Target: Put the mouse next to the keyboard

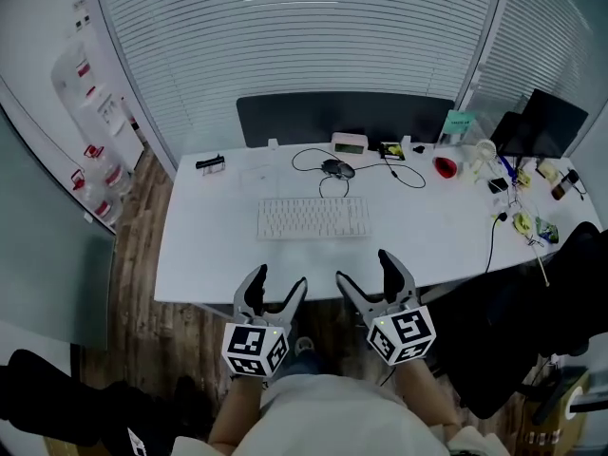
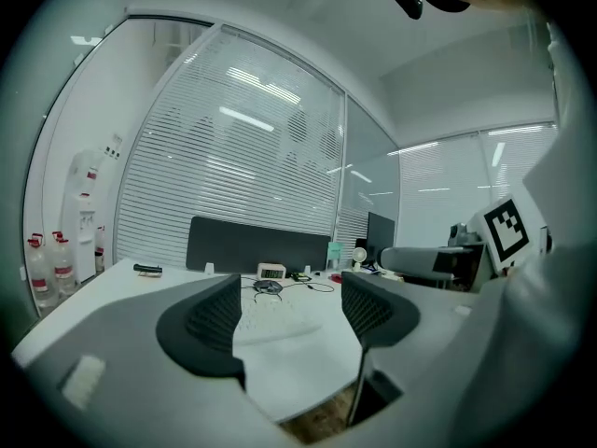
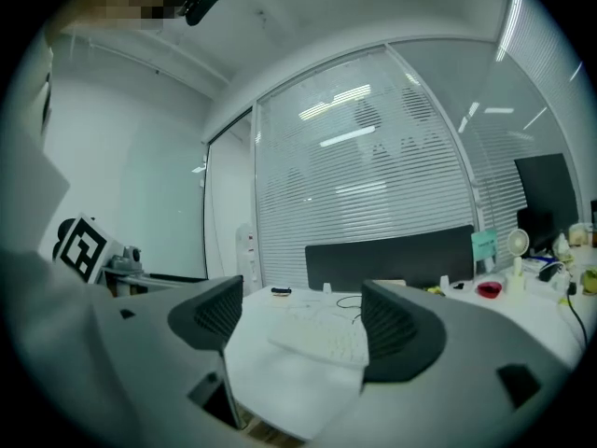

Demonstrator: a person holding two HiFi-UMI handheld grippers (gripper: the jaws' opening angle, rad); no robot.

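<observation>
Nothing is done yet: the mouse (image 1: 337,168) lies just behind the keyboard (image 1: 313,218) (cable attached). My left gripper (image 1: 280,278) and right gripper (image 1: 364,267) hover before the keyboard, both wide open and empty.

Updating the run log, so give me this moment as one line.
stage: not started | left gripper: jaws open, empty | right gripper: jaws open, empty | mouse: beyond keyboard, untouched

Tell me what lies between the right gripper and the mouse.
In the head view, the keyboard lies between the right gripper and the mouse.
</observation>
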